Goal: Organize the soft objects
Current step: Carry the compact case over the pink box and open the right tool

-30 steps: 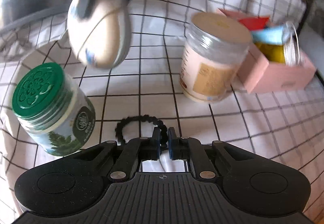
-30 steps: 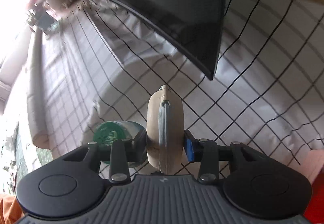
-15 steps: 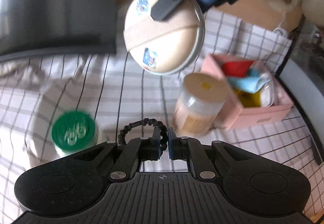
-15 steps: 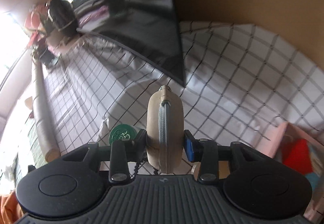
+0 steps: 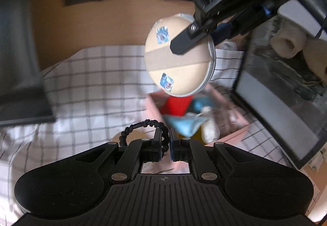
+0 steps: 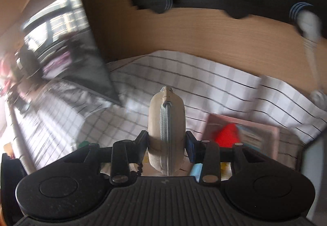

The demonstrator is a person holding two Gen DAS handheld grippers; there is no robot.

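The round beige pouch (image 5: 179, 58) hangs in the air above the checked cloth (image 5: 92, 87) that covers the bench, clamped across its flat faces by the right gripper (image 6: 166, 144), with the pink box (image 5: 235, 130) of soft things just below and beyond it in the left wrist view. From the right wrist camera its grey zipper (image 6: 166, 136) runs along the edge facing the lens, and the padded sides bulge a little around the pads, so I judge it light, squashy and springy rather than stiff; the fabric looks matte, so slipping seems unlikely. A grip across the two faces near the middle, as now, suits it best, since pinching the rim or the zipper would let it swing or twist. It looks in no way fragile, so a drop into the box should do no harm, though a wide disc may catch on the red item (image 5: 175, 105) and blue item (image 5: 188, 123) already piled there and sit proud of the rim. The left gripper (image 5: 166, 140) is clenched on a black beaded hair tie (image 5: 143, 125), a thin, limp loop that weighs almost nothing and droops to one side of the jaws; it is best held by a single strand, and it could cling to a pad on letting go.
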